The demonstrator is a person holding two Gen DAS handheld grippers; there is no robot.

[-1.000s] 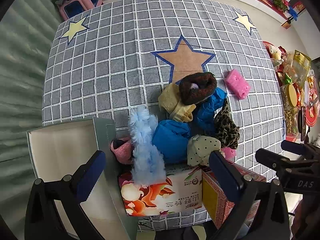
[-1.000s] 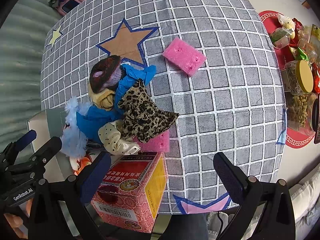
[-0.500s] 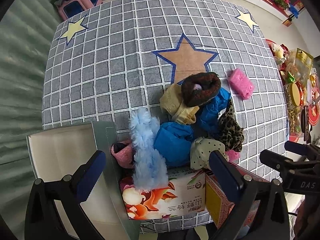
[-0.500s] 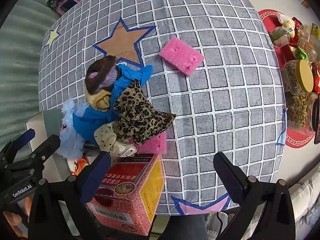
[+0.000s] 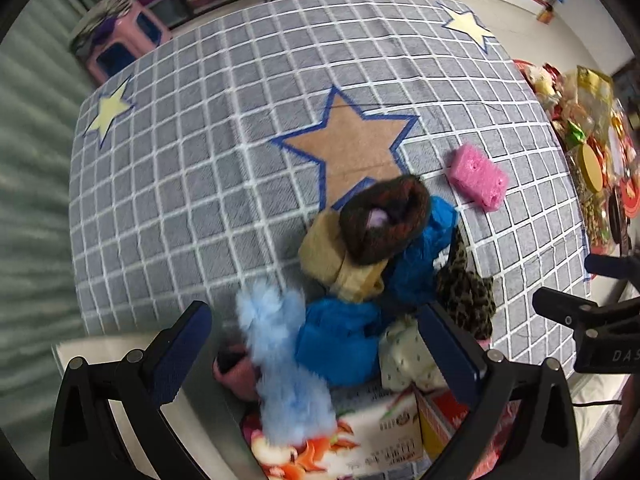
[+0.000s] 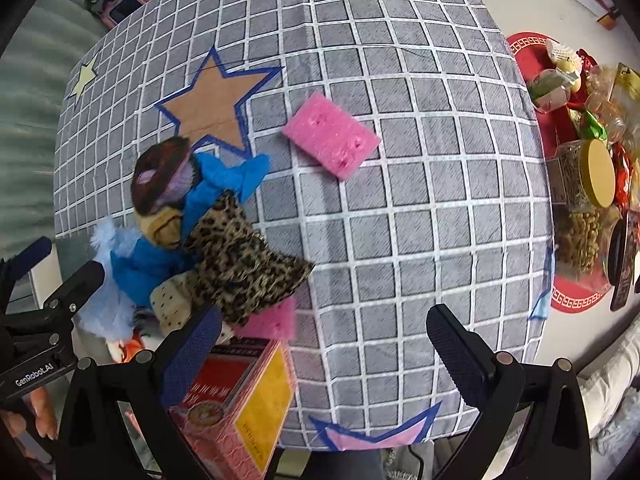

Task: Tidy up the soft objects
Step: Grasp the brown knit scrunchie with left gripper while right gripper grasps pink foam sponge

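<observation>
Left tool [image 5: 316, 344] agape over soft pile [image 5: 372, 272] — right tool [image 6: 324, 344] agape, pink sponge [image 6: 331, 136] apart

sponge [image 6: 331, 135] right of cloth pile [image 6: 208, 236] | boxes [image 6: 240, 396] before pile | all on table [image 6: 420, 220]

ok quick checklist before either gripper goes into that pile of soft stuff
1. Left gripper open, holding nothing: ok.
2. Right gripper open, holding nothing: ok.
3. Loose pink sponge lies apart from the pile, free to grasp: ok.
4. Leopard cloth free of other items: not ok, it overlaps the second pink sponge and the blue cloth.
5. White box open to receive items: cannot tell, mostly hidden.
6. Fluffy light-blue item sharp enough to aim at: not ok, blurred.
</observation>
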